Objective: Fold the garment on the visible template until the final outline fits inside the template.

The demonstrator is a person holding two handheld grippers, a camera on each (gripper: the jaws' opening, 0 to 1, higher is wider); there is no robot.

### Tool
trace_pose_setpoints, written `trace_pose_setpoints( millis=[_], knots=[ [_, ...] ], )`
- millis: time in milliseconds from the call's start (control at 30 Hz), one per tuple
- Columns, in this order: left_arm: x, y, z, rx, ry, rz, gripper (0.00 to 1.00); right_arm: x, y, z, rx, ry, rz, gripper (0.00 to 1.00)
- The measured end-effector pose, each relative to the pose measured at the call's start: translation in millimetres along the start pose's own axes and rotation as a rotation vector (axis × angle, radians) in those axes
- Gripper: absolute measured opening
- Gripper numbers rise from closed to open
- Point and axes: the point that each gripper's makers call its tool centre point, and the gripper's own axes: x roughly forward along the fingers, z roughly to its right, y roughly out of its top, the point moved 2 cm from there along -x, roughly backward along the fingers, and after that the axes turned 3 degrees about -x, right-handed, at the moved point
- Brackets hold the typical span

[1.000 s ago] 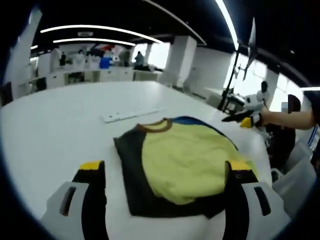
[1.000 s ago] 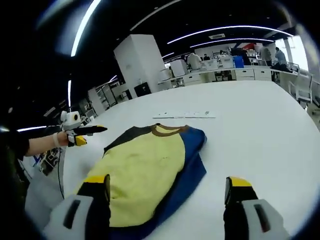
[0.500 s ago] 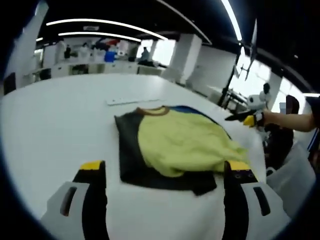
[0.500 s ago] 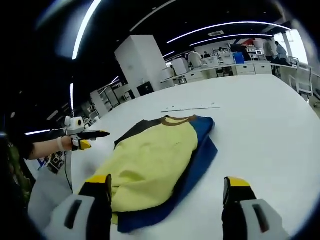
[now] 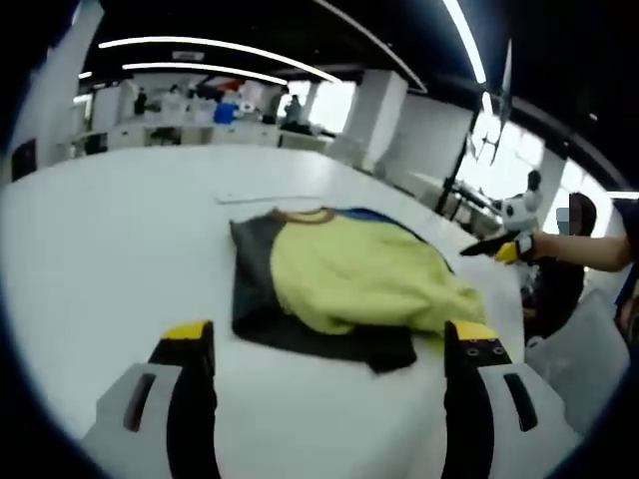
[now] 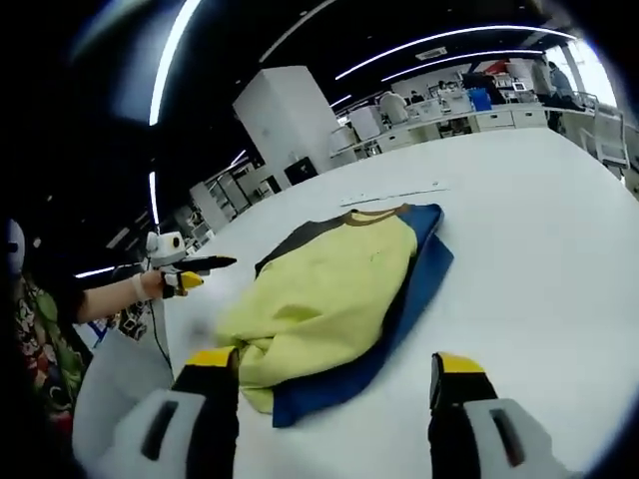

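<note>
White table [image 5: 90, 239], folded yellow garment [image 5: 349, 274], no readable writing

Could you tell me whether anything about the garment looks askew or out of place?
Yes: the garment lies folded on the white table, but its yellow hem corner nearest the grippers is bunched and rumpled instead of flat. Both grippers hover open, clear of it.

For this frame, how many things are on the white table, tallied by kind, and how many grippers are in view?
Garment, yellow front with dark and blue sides: 1
Thin white strip lying beyond the collar: 1
Grippers: 2, left gripper and right gripper, both open and holding nothing
Total: 4
</note>
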Motion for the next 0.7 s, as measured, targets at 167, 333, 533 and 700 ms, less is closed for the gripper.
trace_pose_setpoints(
  millis=[167, 333, 533, 700],
  knots=[
    [-4, -2.6, 2.6, -0.004, 0.003, 0.003, 0.91, -1, -9.1, -17, 0.033, 0.066, -0.006, 0.68],
    [-7, -2.5, 2.9, -0.010, 0.007, 0.011, 0.91, -1, -21.2, -26, 0.057, 0.084, -0.036, 0.59],
    [-11, -2.8, 4.5, -0.020, 0.009, 0.022, 0.91, -1, -40.1, -40, 0.096, 0.136, -0.080, 0.43],
    [-12, -6.3, 4.7, -0.036, 0.008, 0.020, 0.90, 0, -54.1, -44, 0.130, 0.151, -0.099, 0.33]
  ],
)
